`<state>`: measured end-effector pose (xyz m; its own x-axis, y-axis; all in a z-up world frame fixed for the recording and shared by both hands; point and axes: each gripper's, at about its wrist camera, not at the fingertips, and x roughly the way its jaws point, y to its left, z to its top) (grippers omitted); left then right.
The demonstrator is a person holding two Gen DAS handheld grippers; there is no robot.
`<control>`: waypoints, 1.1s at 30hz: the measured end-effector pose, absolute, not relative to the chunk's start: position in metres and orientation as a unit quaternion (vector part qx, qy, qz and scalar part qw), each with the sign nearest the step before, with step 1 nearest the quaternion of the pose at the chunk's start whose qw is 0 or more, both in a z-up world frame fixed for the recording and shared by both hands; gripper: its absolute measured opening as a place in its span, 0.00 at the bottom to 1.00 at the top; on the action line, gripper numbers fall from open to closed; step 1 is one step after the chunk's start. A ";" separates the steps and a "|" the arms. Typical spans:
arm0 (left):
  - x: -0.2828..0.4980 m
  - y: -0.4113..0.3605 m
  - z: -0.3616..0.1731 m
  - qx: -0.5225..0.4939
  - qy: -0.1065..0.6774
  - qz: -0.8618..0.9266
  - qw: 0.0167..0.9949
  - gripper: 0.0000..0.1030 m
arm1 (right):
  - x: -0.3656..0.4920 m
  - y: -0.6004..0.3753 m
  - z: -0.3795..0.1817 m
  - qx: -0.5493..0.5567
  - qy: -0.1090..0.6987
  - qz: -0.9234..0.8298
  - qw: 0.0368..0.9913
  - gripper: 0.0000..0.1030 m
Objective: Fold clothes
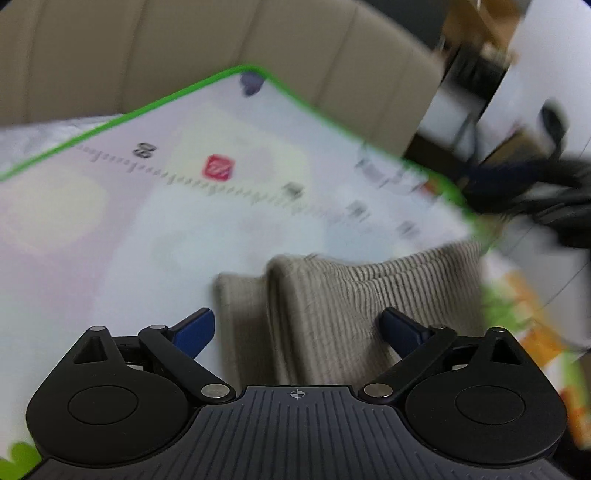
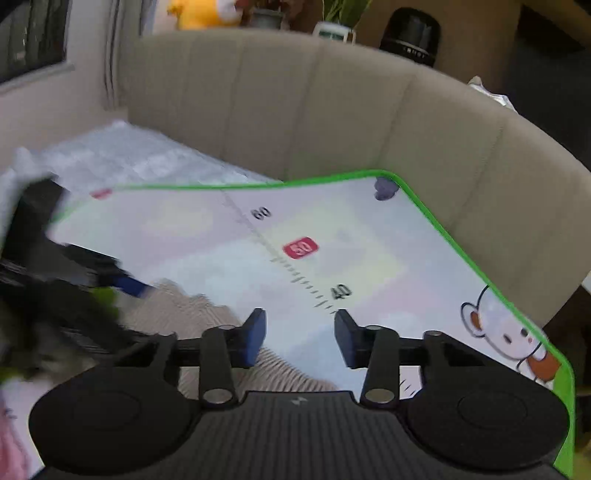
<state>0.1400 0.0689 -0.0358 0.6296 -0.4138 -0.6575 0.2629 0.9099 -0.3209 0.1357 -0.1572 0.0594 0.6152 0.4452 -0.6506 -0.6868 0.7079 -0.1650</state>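
A beige ribbed knit garment [image 1: 332, 295] lies bunched on a pale play mat with a green border [image 1: 147, 221]. My left gripper [image 1: 297, 328] is open, its blue fingers spread over the garment's near part. In the right wrist view the garment [image 2: 192, 314] lies at the lower left of the mat [image 2: 369, 229]. My right gripper [image 2: 300, 338] is open and empty above the garment's right edge. The left gripper [image 2: 74, 280] shows blurred at the left of that view, over the garment.
A beige padded sofa back [image 2: 332, 110] curves behind the mat. A crinkled clear plastic sheet [image 2: 122, 155] lies at the mat's far left. Dark blurred cables or objects [image 1: 535, 192] sit beyond the mat's right edge. Plants and a dark cylinder [image 2: 410, 33] stand behind the sofa.
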 end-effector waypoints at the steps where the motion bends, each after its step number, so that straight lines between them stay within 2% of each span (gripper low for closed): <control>1: 0.142 0.069 -0.038 -0.095 0.391 -0.178 0.898 0.97 | 0.130 -0.160 0.060 -0.193 0.297 0.333 0.874 0.38; 6: 0.146 0.075 -0.033 -0.090 0.383 -0.143 0.908 0.97 | 0.111 -0.166 0.035 -0.155 0.324 0.356 0.863 0.38; 12: 0.145 0.074 -0.032 -0.082 0.388 -0.136 0.908 0.97 | 0.146 -0.154 -0.041 -0.109 0.384 0.254 0.881 0.49; 16: 0.149 0.076 -0.034 -0.087 0.392 -0.132 0.906 0.97 | 0.153 -0.160 -0.048 -0.072 0.382 0.244 0.888 0.56; 20: 0.150 0.076 -0.031 -0.086 0.390 -0.135 0.907 0.97 | 0.156 -0.167 -0.055 -0.055 0.384 0.230 0.893 0.69; 27: 0.120 0.114 0.005 -0.168 0.335 -0.203 0.904 0.96 | 0.152 -0.179 -0.060 -0.011 0.386 0.219 0.896 0.75; 30: 0.116 0.100 0.004 -0.158 0.344 -0.253 0.890 0.96 | 0.153 -0.179 -0.060 -0.009 0.390 0.214 0.895 0.79; 31: 0.116 0.090 0.000 -0.142 0.353 -0.260 0.887 0.96 | 0.154 -0.179 -0.060 -0.012 0.394 0.207 0.896 0.93; 32: 0.117 0.077 -0.006 -0.111 0.366 -0.259 0.887 0.96 | 0.156 -0.179 -0.061 -0.015 0.404 0.190 0.895 1.00; 33: 0.118 0.065 -0.013 -0.079 0.379 -0.253 0.887 0.96 | 0.161 -0.182 -0.064 0.001 0.424 0.184 0.887 1.00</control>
